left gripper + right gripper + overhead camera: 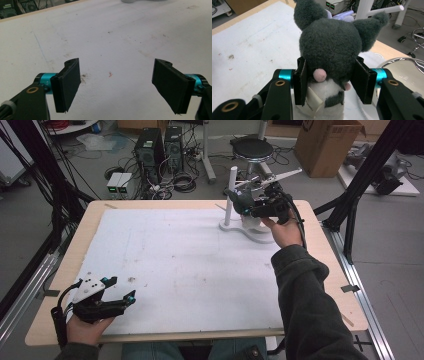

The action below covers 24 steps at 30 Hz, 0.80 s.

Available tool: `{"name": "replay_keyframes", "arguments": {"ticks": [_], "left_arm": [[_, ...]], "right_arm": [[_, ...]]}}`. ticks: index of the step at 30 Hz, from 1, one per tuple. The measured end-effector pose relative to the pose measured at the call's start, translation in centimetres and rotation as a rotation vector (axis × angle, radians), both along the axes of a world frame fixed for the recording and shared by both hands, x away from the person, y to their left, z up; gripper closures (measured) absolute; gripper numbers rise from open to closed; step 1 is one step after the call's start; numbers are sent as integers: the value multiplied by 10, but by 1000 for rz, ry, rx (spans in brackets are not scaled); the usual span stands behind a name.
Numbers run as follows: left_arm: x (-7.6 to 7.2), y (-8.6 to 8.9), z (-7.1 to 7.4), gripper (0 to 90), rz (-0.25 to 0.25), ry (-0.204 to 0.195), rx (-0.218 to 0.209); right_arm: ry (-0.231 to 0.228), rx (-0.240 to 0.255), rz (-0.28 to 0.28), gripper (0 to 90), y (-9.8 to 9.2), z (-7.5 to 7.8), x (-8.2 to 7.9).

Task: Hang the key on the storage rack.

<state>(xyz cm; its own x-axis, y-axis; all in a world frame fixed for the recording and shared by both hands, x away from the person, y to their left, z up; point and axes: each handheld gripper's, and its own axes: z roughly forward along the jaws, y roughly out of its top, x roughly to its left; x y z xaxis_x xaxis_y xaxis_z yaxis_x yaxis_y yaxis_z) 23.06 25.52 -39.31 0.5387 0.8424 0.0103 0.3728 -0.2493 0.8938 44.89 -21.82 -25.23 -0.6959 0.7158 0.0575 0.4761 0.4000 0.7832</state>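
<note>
Clamping plush toy, right gripper (raised, far side).

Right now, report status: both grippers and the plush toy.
Right gripper shut on grey plush toy, beside white stand. Left gripper open, nothing between its pads, over the white mat. Nothing in the way.

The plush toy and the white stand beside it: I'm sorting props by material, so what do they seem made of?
The plush toy, clamped in the right hand-held gripper, looks like soft fuzzy fabric: dark grey pile, white belly, sewn paper tag. The white stand looks like smooth, matte plastic or painted metal; which one is unclear.
</note>
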Motion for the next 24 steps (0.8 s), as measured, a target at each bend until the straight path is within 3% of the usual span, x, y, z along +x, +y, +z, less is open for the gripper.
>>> {"name": "replay_keyframes", "arguments": {"ticks": [24], "left_arm": [[0, 1, 0, 232, -5, 0, 0]], "right_arm": [[33, -4, -9, 519, 3, -14, 9]]}}
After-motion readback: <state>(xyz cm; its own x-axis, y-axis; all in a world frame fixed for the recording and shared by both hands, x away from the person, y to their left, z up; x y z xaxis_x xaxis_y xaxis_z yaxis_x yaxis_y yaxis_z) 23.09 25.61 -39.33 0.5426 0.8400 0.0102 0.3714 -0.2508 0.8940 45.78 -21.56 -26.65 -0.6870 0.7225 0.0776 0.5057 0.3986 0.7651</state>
